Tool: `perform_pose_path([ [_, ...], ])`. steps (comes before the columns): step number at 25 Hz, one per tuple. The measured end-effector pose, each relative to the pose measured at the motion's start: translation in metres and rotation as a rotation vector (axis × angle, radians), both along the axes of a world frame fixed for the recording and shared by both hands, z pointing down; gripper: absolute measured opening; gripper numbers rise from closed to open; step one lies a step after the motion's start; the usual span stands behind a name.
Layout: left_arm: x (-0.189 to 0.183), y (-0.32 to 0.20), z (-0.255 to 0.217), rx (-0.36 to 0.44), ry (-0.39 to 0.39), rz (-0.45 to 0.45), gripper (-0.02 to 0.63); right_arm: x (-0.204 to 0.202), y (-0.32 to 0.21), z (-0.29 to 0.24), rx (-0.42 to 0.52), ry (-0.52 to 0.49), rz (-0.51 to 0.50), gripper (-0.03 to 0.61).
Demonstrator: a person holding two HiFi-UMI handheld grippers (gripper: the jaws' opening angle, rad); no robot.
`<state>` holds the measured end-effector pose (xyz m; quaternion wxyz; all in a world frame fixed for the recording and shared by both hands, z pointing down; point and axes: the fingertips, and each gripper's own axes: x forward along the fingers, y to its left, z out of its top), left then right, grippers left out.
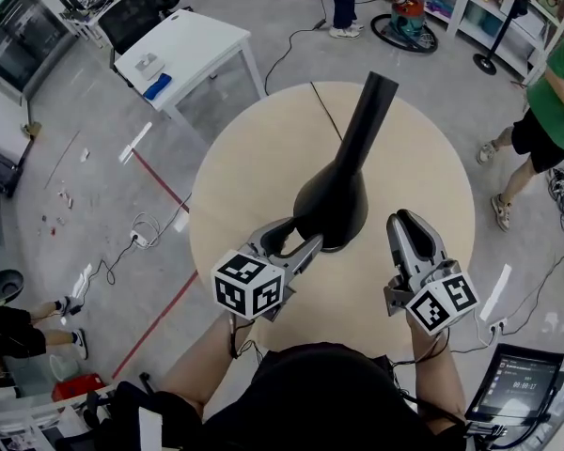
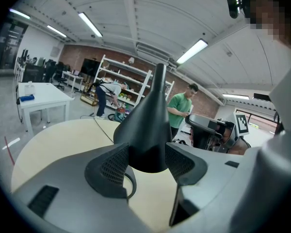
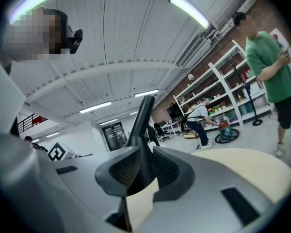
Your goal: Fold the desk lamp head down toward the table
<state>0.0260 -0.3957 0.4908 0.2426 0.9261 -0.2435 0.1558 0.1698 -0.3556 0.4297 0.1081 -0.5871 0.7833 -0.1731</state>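
Head view: black cone-shaped desk lamp (image 1: 334, 205) stood upright at frame centre on round beige worktop (image 1: 254, 158). Left hand-held gripper (image 1: 304, 234) clamped its wide lower part. Right hand-held gripper (image 1: 402, 220) lower right, jaws slightly parted, empty.

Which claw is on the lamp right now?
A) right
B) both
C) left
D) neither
C: the left claw has its pads against both sides of the lamp at its base, while the right claw hangs beside it over the table, apart from the lamp.
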Motion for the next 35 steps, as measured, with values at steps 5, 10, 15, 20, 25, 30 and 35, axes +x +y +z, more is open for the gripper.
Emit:
perform_pose_path([
  [5, 0.002, -0.002, 0.003, -0.007, -0.003, -0.002, 0.238, 0.001, -0.002, 0.002, -0.004, -0.003, -0.003, 0.067],
  [10, 0.002, -0.002, 0.006, -0.008, -0.005, -0.006, 0.238, 0.0, -0.002, 0.005, -0.006, -0.007, -0.005, 0.066],
  [15, 0.001, -0.005, 0.009, -0.01, -0.011, -0.009, 0.238, -0.003, -0.002, 0.007, -0.008, -0.009, -0.009, 0.066],
  [20, 0.004, -0.008, 0.012, -0.014, -0.016, -0.012, 0.238, -0.002, -0.002, 0.007, -0.01, -0.008, -0.007, 0.067],
  [25, 0.01, -0.012, 0.015, -0.021, -0.018, -0.014, 0.238, 0.001, -0.002, 0.005, -0.01, -0.008, -0.007, 0.066],
  [30, 0.009, -0.012, 0.015, -0.022, -0.016, -0.016, 0.238, -0.001, -0.002, 0.005, -0.01, -0.005, -0.012, 0.067],
  [35, 0.009, -0.012, 0.019, -0.019, -0.016, -0.017, 0.238, -0.005, -0.002, 0.006, -0.005, -0.002, -0.017, 0.066],
])
